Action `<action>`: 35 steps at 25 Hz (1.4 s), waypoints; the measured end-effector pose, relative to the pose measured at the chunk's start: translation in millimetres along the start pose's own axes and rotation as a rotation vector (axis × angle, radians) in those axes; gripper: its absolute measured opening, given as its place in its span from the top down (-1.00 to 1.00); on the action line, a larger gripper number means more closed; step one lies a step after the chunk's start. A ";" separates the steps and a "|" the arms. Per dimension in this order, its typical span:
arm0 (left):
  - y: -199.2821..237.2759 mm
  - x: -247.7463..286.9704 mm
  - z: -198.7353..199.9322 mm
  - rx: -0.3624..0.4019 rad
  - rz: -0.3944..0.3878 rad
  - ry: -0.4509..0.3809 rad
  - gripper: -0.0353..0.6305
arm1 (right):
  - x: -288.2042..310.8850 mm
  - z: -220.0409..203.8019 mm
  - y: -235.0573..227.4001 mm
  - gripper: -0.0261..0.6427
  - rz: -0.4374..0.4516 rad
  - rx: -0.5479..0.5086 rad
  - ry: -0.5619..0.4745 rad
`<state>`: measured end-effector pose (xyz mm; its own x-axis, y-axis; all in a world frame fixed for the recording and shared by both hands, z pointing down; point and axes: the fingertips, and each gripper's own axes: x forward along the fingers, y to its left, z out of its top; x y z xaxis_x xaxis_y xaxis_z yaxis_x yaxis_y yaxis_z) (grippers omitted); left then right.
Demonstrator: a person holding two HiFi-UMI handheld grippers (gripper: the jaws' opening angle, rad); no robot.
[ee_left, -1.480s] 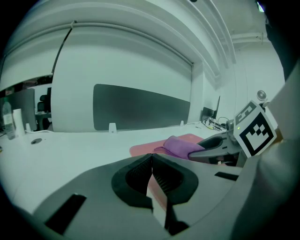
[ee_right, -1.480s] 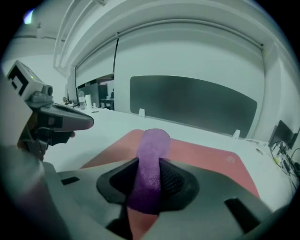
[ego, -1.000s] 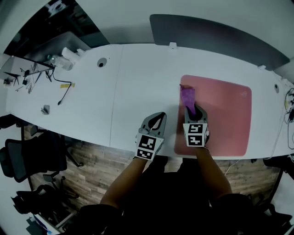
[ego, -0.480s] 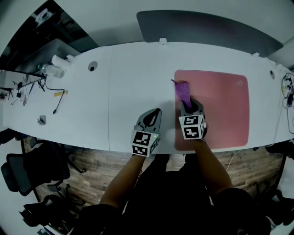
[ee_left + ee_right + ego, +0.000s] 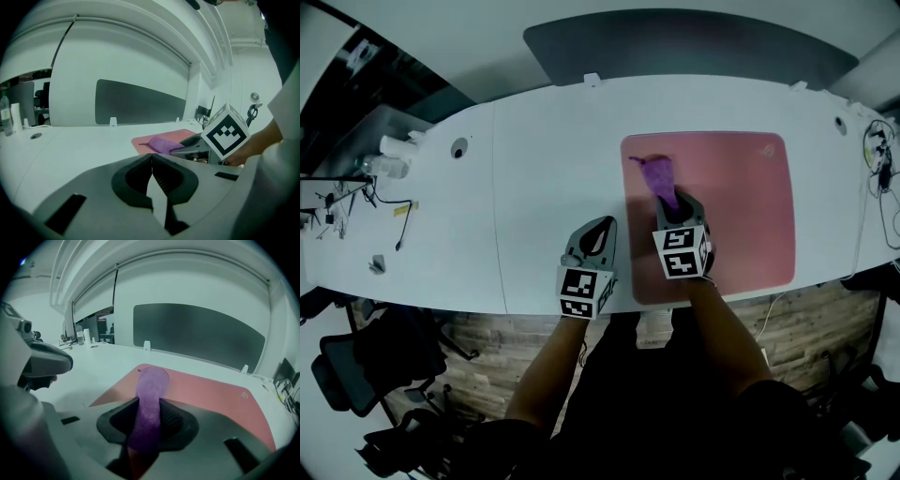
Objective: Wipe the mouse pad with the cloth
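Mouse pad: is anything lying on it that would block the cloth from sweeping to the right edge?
Nothing visible. The right gripper holds the cloth on the left part of the mouse pad; the rest of it lies bare. The left gripper sits off it, to the left.

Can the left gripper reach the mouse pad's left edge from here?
Probably yes: the left gripper, shut and empty, is beside the mouse pad with only bare desk between. The right gripper, holding the cloth, is over the pad itself.
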<state>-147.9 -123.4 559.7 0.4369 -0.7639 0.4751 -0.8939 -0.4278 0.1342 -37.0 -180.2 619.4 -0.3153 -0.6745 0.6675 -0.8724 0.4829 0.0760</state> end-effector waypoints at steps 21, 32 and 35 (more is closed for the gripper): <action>-97.1 72.3 16.1 0.077 -0.081 0.019 0.83 | -33.0 -45.3 -122.9 0.55 -0.092 0.036 0.024; -122.4 93.7 31.1 0.077 -0.076 -0.005 0.83 | -53.9 -70.5 -182.8 0.55 -0.151 0.034 0.028; -124.9 97.0 33.5 0.074 -0.068 -0.009 0.83 | -60.6 -77.0 -198.7 0.55 -0.172 0.025 0.022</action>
<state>9.6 -160.2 559.9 0.4978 -0.7359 0.4590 -0.8522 -0.5132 0.1014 184.1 -192.3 620.8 -0.1529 -0.7337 0.6621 -0.9217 0.3476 0.1723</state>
